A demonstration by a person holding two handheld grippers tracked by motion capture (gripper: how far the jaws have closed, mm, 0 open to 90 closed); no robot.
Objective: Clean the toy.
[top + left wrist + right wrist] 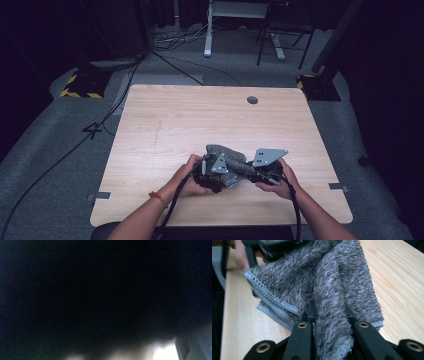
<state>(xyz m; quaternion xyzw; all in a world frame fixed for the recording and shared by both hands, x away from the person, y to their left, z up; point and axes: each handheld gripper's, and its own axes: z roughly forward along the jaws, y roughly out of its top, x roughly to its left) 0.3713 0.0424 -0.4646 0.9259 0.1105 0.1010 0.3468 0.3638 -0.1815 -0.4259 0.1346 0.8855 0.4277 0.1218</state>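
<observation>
Pale wood-grain table [165,125] fills the middle of a dark room, grey carpet around it and cables trailing over the floor behind. Near its front edge, between the two hands, lies a bunched grey fuzzy cloth [225,155] with a stitched hem. The right gripper [332,340] pinches a thick fold of that cloth between its black jaws, the pile bulging up past them. The left gripper [212,172] sits against the cloth's other end with its jaws pressed together; whether they grip fabric cannot be told, since its own view is almost black. Both grippers carry grey three-cornered plates. A round hole [252,100] marks the table's far side.
</observation>
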